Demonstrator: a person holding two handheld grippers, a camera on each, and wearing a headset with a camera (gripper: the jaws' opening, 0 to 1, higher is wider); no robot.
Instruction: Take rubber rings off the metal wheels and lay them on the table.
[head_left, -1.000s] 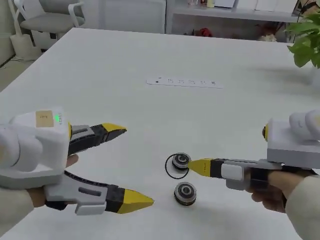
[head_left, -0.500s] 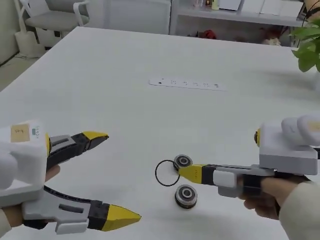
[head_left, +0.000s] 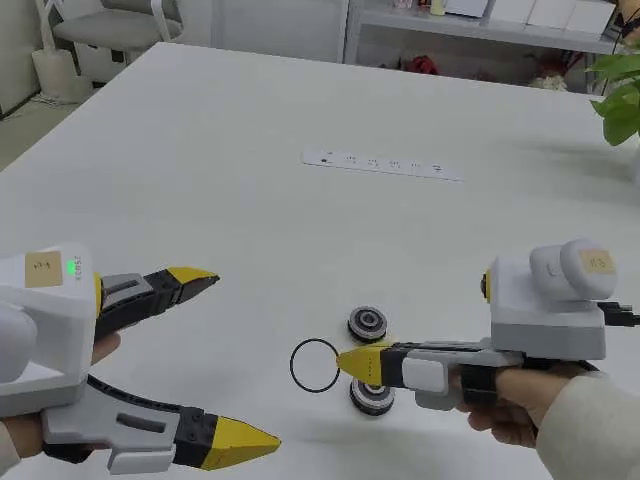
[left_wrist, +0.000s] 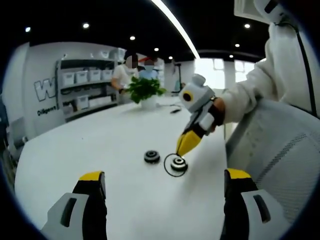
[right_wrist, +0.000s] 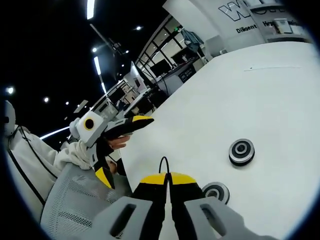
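Bright even light, soft shadows, fisheye-warped edges

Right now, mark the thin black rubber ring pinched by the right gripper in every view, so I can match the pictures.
Head view: the thin black rubber ring is lower centre, at the yellow tip of the right gripper.
Left gripper view: centre, hanging from that gripper's tip.
Right gripper view: lower centre, edge-on, rising from the shut jaws.
Shared landmark: the farther metal wheel.
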